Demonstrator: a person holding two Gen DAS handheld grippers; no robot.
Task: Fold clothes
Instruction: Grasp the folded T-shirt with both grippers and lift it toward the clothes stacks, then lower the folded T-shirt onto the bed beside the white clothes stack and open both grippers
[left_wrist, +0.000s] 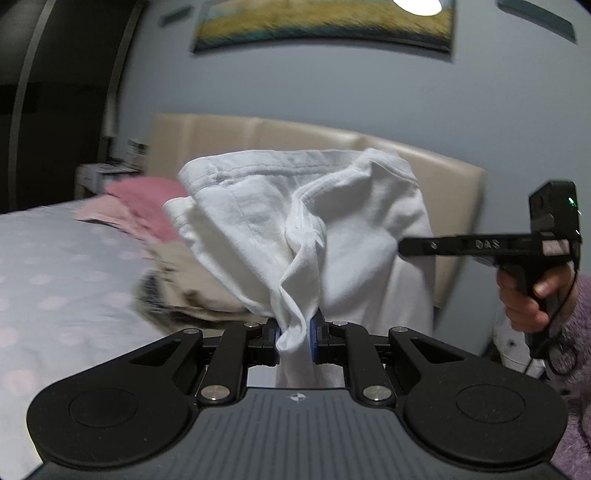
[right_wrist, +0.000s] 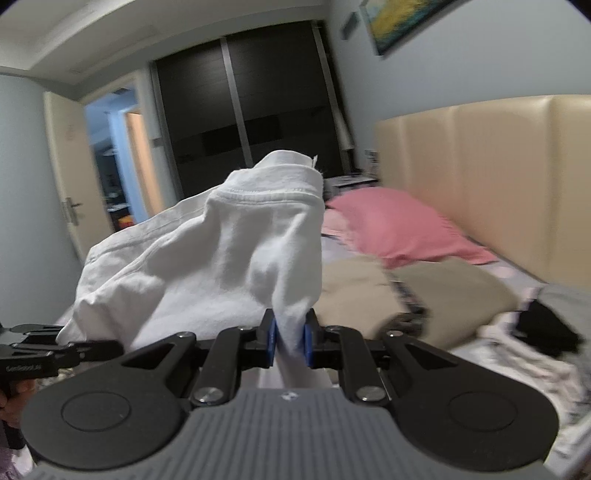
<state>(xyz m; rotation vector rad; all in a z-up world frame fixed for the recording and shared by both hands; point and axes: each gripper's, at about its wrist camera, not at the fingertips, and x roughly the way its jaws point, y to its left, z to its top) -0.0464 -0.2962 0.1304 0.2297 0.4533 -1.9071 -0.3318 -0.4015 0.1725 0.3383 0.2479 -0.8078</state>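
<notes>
A white garment (left_wrist: 288, 225) hangs in the air above the bed, held by both grippers. My left gripper (left_wrist: 294, 338) is shut on a bunched edge of it, near a ribbed collar seam. My right gripper (right_wrist: 289, 341) is shut on another edge of the same garment (right_wrist: 221, 258). In the left wrist view the right gripper (left_wrist: 402, 246) comes in from the right, its tip against the cloth. In the right wrist view the left gripper (right_wrist: 118, 347) shows at the lower left edge, its tip under the cloth.
The bed (left_wrist: 55, 280) has a pale dotted sheet. A pink cloth (right_wrist: 391, 229), a beige garment (right_wrist: 436, 291) and a pile of dark and light clothes (right_wrist: 532, 339) lie on it. A beige headboard (right_wrist: 480, 166) stands behind. A dark wardrobe (right_wrist: 251, 110) and an open door (right_wrist: 70, 177) stand beyond.
</notes>
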